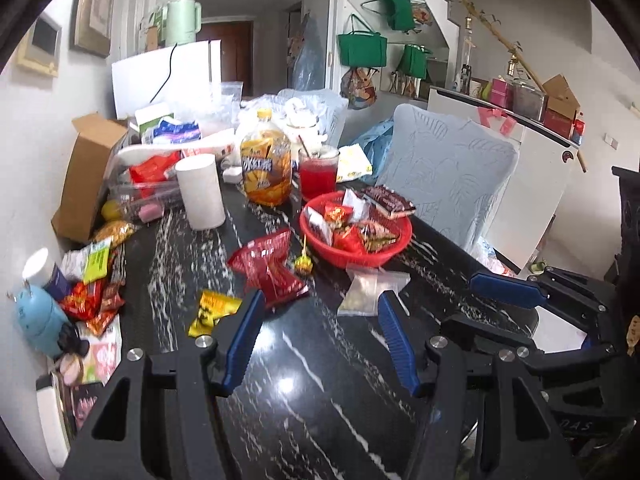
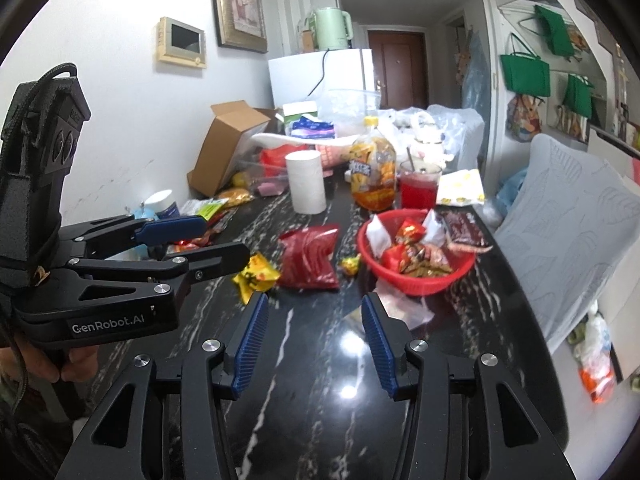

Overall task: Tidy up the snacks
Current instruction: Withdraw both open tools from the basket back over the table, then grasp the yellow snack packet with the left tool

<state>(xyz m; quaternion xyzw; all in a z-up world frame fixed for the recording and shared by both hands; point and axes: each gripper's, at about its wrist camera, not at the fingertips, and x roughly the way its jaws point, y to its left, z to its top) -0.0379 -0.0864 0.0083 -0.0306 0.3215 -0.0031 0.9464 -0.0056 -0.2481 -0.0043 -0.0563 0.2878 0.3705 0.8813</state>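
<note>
A red basket with several wrapped snacks sits on the black marble table. A red snack bag, a yellow packet, a wrapped candy and a clear zip bag lie loose in front of it. My left gripper is open and empty, just short of the yellow packet and zip bag. My right gripper is open and empty, near the same items.
More snack packets lie along the left wall. A paper roll, an orange juice bottle, a red drink cup, a clear tub and a cardboard box stand behind. A covered chair is at the right.
</note>
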